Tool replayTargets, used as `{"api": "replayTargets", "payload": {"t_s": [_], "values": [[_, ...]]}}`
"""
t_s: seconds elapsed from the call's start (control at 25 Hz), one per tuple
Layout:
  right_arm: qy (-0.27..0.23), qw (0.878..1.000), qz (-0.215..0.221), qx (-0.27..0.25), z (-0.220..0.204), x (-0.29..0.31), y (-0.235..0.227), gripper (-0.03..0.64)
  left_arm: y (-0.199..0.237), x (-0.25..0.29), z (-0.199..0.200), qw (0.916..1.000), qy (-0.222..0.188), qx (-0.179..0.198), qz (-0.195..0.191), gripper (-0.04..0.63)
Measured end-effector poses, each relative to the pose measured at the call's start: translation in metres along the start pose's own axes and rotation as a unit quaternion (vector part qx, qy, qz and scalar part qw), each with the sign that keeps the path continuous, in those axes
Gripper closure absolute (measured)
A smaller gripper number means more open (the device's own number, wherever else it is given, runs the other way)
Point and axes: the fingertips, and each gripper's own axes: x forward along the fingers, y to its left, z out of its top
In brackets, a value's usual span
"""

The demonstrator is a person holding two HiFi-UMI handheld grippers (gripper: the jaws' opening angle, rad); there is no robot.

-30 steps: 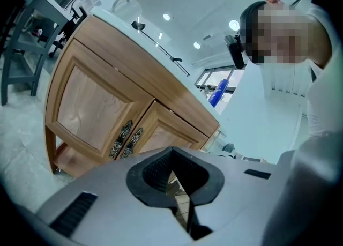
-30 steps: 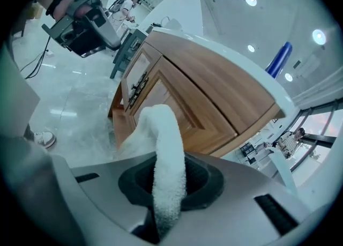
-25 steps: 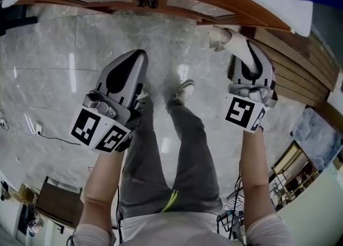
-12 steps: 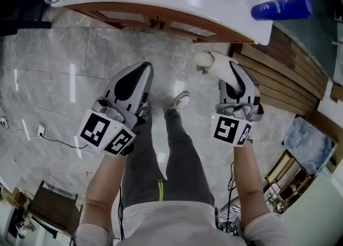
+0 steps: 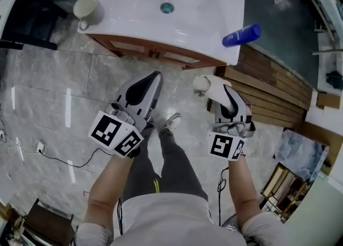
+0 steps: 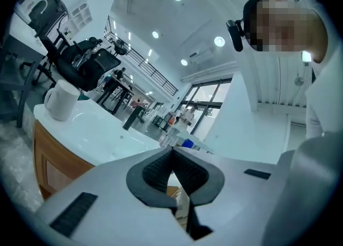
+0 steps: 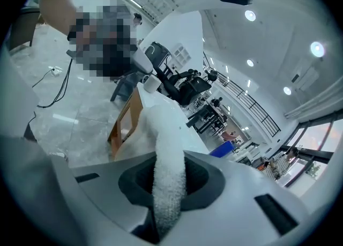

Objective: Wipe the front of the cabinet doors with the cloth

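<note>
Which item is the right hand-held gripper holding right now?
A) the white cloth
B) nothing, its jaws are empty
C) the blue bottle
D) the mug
A: in the right gripper view the white cloth is pinched between the jaws of the right hand-held gripper, while the blue bottle and the mug are over by the white basin top.

Left claw (image 5: 153,77) closed empty; right claw (image 5: 226,90) clamped on cloth (image 5: 206,83)

One white fluffy cloth (image 5: 205,83), one white ceramic mug (image 5: 87,8), one blue plastic bottle (image 5: 241,35). Two brown wooden cabinet doors (image 5: 127,45) — and two grey-and-white tools, the left gripper (image 5: 154,76) and the right gripper (image 5: 221,88). One round metal drain (image 5: 167,7) in one white basin top (image 5: 209,4).
</note>
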Motion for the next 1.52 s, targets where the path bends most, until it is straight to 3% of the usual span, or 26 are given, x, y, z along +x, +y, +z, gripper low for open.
{"api": "replayTargets", "payload": {"t_s": [0.28,0.56,0.92,1.28,1.52], "values": [[-0.010,1.000,-0.019,0.012,0.040,-0.044,-0.044,0.545,-0.049,-0.009,0.064,0.9993,-0.005,0.031,-0.020,0.580],[-0.020,0.999,-0.021,0.024,0.055,-0.076,-0.065,0.545,-0.073,-0.023,0.106,0.9987,-0.016,0.048,-0.002,0.580],[-0.032,0.999,-0.030,0.029,0.067,-0.097,-0.090,0.546,-0.092,-0.045,0.130,0.9977,-0.028,0.060,0.018,0.580],[-0.050,0.994,-0.074,0.058,0.083,-0.125,-0.126,0.545,-0.113,-0.056,0.161,0.9952,-0.055,0.079,0.022,0.580],[-0.051,0.995,-0.069,0.049,0.089,-0.127,-0.124,0.545,-0.115,-0.060,0.169,0.9946,-0.061,0.081,0.021,0.580]]}}
